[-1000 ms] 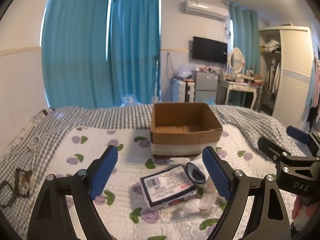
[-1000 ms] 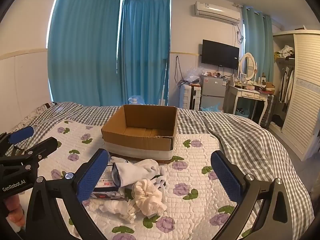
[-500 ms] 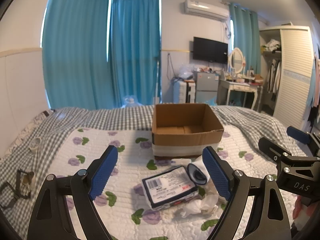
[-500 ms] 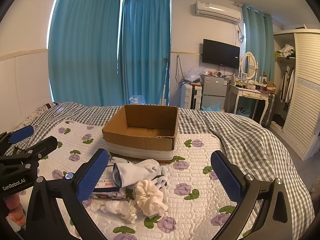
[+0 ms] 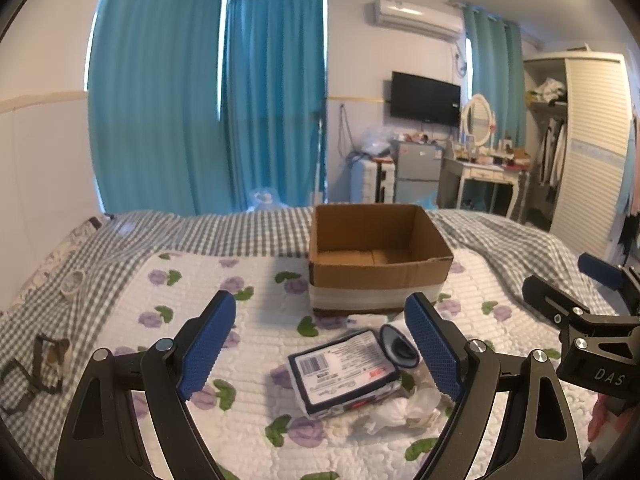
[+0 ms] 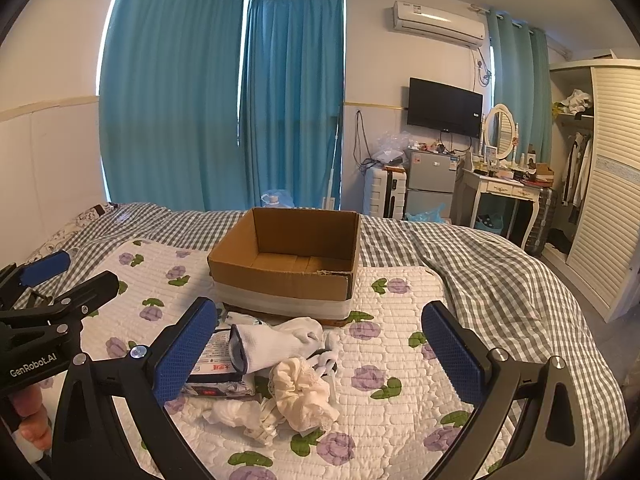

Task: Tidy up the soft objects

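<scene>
An open, empty cardboard box (image 5: pixel 378 258) (image 6: pixel 286 264) stands on the quilted floral bed cover (image 5: pixel 208 292). In front of it lies a heap of soft things: a flat plastic-wrapped pack (image 5: pixel 344 370) (image 6: pixel 214 364), a white sock with a dark cuff (image 6: pixel 272 344) (image 5: pixel 396 348), a cream scrunchie (image 6: pixel 302 390) and crumpled white cloth (image 6: pixel 240 416) (image 5: pixel 400 408). My left gripper (image 5: pixel 322 346) is open and empty, held just short of the pack. My right gripper (image 6: pixel 320 352) is open and empty over the heap. Each gripper shows at the edge of the other's view.
A grey checked blanket (image 6: pixel 500 280) covers the rest of the bed. A tape roll (image 5: pixel 74 280) and a dark strap (image 5: pixel 36 364) lie at the left edge. Blue curtains, a small fridge (image 6: pixel 430 184), a dressing table (image 6: pixel 500 192) and a wardrobe (image 6: pixel 600 208) stand behind.
Both views have shifted very slightly; the grippers stay open and hover in nearly the same place. Nothing on the bed has moved.
</scene>
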`<state>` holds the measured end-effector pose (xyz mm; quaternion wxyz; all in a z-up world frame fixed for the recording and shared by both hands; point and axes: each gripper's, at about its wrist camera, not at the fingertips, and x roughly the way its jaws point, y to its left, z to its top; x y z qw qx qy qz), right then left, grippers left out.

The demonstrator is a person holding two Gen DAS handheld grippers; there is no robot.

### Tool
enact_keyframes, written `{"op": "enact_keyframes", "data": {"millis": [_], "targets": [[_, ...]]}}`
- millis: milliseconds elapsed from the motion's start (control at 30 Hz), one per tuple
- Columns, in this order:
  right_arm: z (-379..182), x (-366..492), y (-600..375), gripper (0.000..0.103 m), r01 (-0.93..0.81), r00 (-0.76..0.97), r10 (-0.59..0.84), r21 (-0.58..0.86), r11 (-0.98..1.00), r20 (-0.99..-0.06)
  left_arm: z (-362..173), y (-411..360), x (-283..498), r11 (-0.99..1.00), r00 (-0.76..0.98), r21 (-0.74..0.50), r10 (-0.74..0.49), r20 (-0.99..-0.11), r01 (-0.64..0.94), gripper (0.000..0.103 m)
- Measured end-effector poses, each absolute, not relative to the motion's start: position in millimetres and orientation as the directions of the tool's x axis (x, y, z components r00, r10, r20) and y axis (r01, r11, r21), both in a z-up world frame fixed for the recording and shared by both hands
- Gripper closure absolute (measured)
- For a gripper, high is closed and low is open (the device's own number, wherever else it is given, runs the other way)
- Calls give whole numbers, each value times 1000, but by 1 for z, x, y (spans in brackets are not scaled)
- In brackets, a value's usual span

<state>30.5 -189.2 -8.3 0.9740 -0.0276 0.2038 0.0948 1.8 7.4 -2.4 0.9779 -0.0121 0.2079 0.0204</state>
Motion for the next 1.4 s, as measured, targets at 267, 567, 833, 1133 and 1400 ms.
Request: {"op": "enact_keyframes", "data": {"millis": [267,567,833,1133,1400], "targets": [[-9,30,-189,0,-197,898,175,-13,980,-404,-4,7,2,999,912,-13,42,-408,-52,15],[-9,29,-189,0,-201,895,178,-12,980,-410,-4,8,2,998,910,-16,42,-413,-54,15],[-10,30,-188,0,-202,894,178,-16,979,-411,-4,9,2,998,909,-16,49,-415,-61,15],[-9,29,-187,0,-213,891,188,-15,977,-414,-5,10,2,998,909,-17,51,-414,-64,15],[-2,24,-186,0,-228,888,201,-17,974,-414,5,11,-4,998,915,-18,54,-399,-67,15]]}}
